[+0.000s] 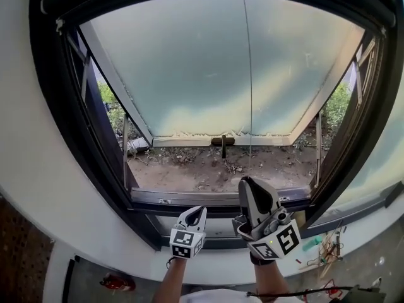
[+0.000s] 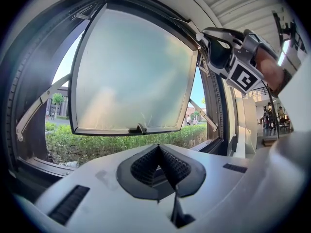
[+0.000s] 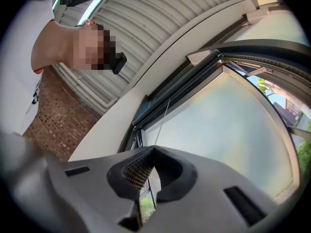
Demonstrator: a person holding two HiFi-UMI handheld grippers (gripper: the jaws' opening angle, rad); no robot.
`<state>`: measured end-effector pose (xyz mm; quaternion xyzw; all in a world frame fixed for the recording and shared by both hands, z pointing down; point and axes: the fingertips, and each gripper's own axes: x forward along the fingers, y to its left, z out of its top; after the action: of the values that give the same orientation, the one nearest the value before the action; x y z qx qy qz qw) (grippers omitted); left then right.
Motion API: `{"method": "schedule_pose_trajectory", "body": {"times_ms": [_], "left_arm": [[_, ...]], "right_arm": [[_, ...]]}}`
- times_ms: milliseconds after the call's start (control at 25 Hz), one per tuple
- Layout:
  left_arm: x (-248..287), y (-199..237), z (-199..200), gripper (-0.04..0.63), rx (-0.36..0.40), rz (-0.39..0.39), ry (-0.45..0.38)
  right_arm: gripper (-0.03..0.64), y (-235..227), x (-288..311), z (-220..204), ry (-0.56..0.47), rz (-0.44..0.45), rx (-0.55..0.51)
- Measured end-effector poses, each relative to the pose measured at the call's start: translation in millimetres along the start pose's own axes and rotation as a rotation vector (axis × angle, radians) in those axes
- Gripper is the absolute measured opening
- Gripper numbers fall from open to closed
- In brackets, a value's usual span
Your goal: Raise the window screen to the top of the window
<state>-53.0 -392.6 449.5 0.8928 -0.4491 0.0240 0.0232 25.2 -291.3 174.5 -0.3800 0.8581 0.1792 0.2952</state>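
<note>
**Pull cord held below the top rail.** Right gripper is clenched on the thin pull cord; left gripper is clenched and empty, near the sill.
The window screen seems rolled into the dark top rail. The cord is best kept taut and plumb, mid-opening, clear of the side frames and the open sash.

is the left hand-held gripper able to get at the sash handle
Probably yes: the left hand-held gripper faces the open window and nothing shows between it and the sash handle, though that sits farther out.
</note>
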Motion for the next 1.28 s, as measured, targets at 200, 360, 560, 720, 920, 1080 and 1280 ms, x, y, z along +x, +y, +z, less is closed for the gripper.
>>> {"method": "schedule_pose_trajectory", "body": {"times_ms": [200,360,560,720,920,1080,1280], "left_arm": [[-2,-11,4,0.000,0.005,-0.021,-0.013],[-6,-12,4,0.000,-0.010,-0.018,-0.019],[-18,-11,6,0.001,-0.023,-0.005,-0.037],[-21,-4,10,0.000,-0.041,0.026,-0.057],[-23,-12,13,0.001,-0.041,0.025,-0.072],[-22,-27,11,0.000,-0.034,0.000,-0.070],[-26,-32,14,0.002,-0.040,-0.009,-0.083]], "right_arm": [[0.002,-2,11,19,-0.056,0.020,0.091],[0.002,-3,-8,29,-0.164,0.025,0.191],[0.002,-4,-55,-47,0.027,0.039,0.197],[0.002,-43,-99,-148,0.471,-0.209,0.039],[0.002,-48,-125,-190,0.684,-0.270,-0.040],[0.002,-38,-135,-199,0.707,-0.274,-0.028],[0.002,-27,-137,-203,0.710,-0.270,-0.011]]}}
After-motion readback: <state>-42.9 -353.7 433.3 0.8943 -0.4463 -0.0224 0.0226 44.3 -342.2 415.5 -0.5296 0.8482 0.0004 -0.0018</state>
